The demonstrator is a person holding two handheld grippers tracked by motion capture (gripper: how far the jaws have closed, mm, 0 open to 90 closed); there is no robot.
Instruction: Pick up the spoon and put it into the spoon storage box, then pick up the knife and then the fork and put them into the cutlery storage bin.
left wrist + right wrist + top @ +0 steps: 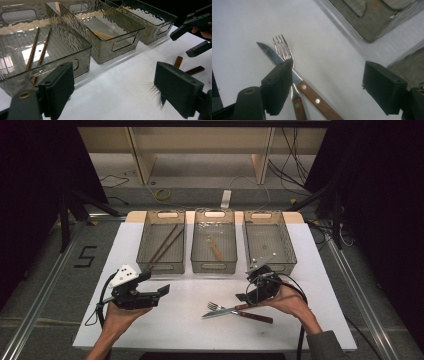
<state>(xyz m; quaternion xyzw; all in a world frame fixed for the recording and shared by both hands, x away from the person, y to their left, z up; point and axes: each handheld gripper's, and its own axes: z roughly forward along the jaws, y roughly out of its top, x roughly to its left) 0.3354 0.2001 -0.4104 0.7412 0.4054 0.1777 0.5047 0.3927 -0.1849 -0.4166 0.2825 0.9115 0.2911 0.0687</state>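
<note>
- A steel fork with a wooden handle (216,307) and a steel-bladed knife with a riveted wooden handle (240,312) lay crossed on the white table (190,330), in front of three clear smoky plastic bins (214,247).
- The right gripper (250,292) hovered just above the handles, its jaws spread wide and holding nothing.
- The left gripper (162,290) waited well apart, jaws likewise wide and empty.
- Both pieces looked light, stiff and thin; polished metal would likely slip, so the wooden handles seemed the better hold.
- Lying flat and overlapping, they would probably call for a pinch across one handle's edges.
</note>
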